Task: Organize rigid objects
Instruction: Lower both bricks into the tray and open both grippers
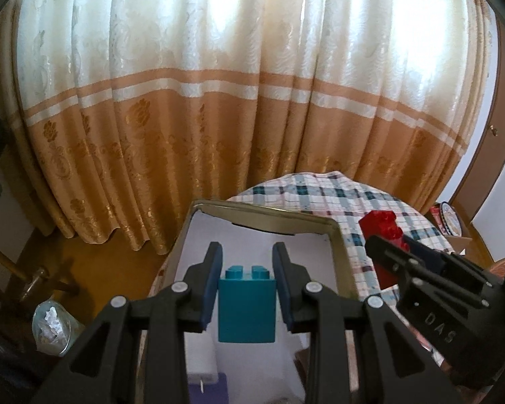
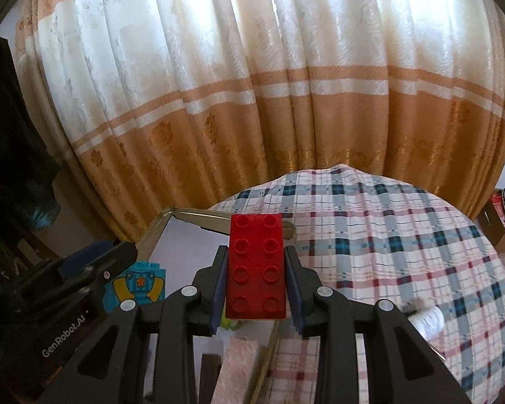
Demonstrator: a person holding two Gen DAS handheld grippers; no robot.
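Two hand-held grippers hover side by side over a round table spread with a plaid tablecloth [image 2: 404, 235], each carrying a toy brick. The left gripper [image 1: 247, 289] is clenched on a teal brick [image 1: 246, 306], its blue pads [image 1: 212, 286] pressing the brick's two sides; the brick's studs face up and away. From the right wrist view, the teal brick's [image 2: 136, 286] printed face shows a star and yellow arm shapes. It hangs above the white floor of an open metal-rimmed box [image 1: 276, 215] that sits at the table's left edge.

To the right, the right gripper [image 2: 256, 282] grasps a red brick [image 2: 256, 269] with eight studs, its pads tight against the long sides, the studded face turned toward the camera. The red brick is held above the box's near right rim, where box meets cloth.

A cream and orange curtain [image 1: 219, 101] fills the far background. A white roll [image 2: 427, 320] lies on the cloth at near right. On the floor at left stands a clear bin of crumpled paper [image 1: 52, 326].
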